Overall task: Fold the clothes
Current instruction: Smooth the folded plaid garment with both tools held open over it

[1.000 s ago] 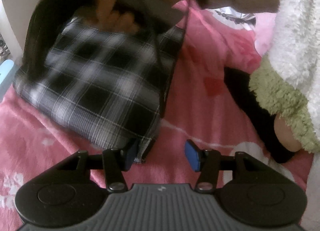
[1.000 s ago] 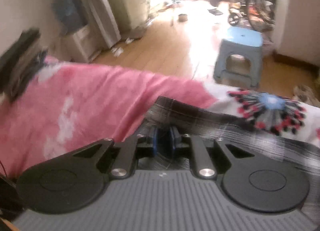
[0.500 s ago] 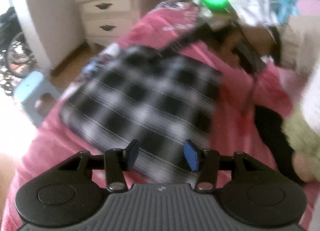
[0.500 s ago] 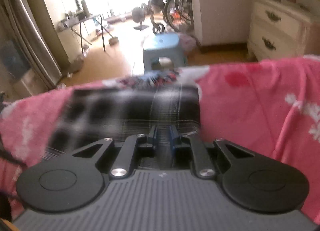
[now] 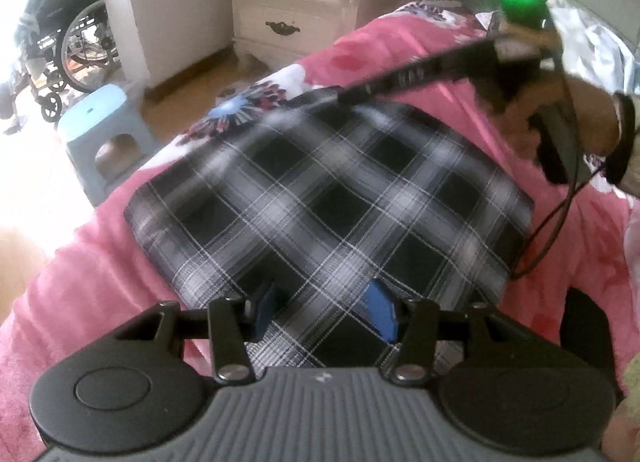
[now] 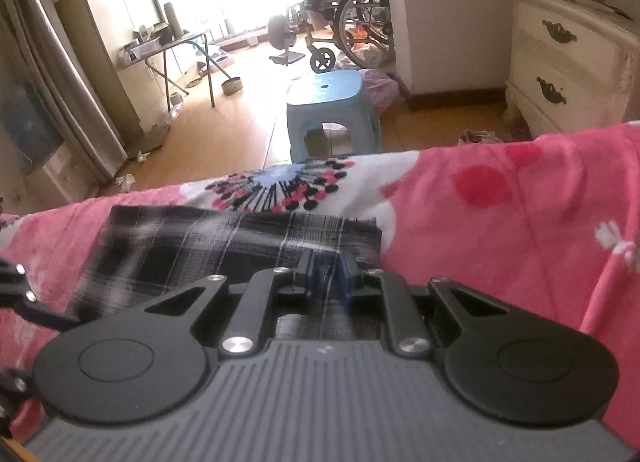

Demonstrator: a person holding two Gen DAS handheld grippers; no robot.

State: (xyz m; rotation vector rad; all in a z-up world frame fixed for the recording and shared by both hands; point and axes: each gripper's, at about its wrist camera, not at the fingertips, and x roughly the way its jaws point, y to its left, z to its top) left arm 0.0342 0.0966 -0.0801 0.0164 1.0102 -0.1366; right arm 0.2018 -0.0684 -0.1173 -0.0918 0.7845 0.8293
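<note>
The plaid garment (image 5: 328, 214) now lies as a folded rectangle on the pink blanket (image 5: 80, 282), where a second ago it was bunched. The right tongs (image 6: 326, 274) stay clamped on its far edge; the left tongs (image 5: 326, 310) hover above the near edge, apart and empty. Folding looks nearly finished.

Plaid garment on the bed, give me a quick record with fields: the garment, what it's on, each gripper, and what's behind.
garment: plaid garment, black and white, folded into a flat rectangle
surface: pink blanket on a bed
left gripper: jaws apart over the near edge, gripping nothing
right gripper: shut on the cloth's far edge
background: blue stool, white drawer unit, wheelchair
</note>
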